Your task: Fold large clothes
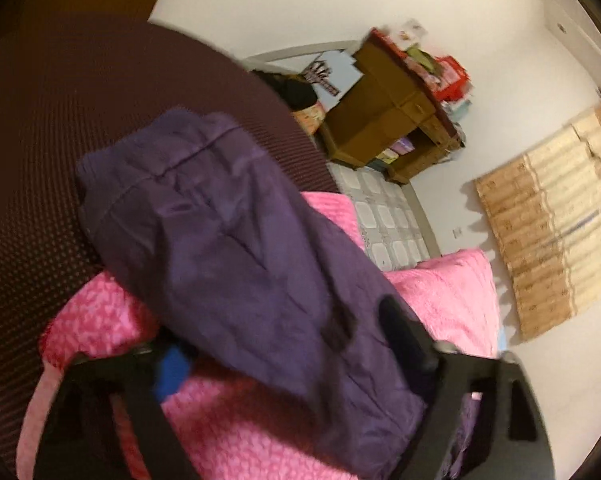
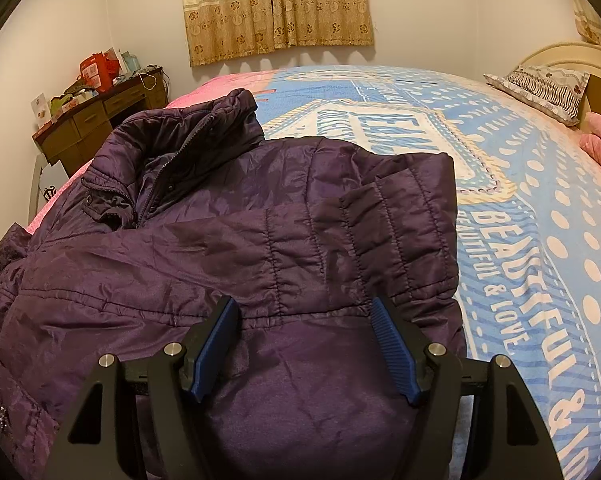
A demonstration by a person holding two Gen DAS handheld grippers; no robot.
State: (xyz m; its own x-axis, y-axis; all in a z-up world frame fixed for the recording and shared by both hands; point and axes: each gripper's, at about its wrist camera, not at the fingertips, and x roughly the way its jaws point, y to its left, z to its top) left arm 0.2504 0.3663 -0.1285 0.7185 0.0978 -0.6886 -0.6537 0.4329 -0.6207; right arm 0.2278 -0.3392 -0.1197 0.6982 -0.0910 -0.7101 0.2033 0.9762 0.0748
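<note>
the view is blurred. a purple jacket [image 1: 236, 240] drapes between the jaws of the left gripper [image 1: 284, 344], covering much of them, over a pink bedcover [image 1: 452, 292]. behind it are a dark dotted fabric [image 1: 60, 128], a brown desk [image 1: 388, 120] and a beige curtain [image 1: 552, 224].

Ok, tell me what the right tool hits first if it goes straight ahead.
Most likely the jacket: the right tool is open, with the quilted sleeve right ahead between its fingers. Depth is unclear; it may already touch.
</note>
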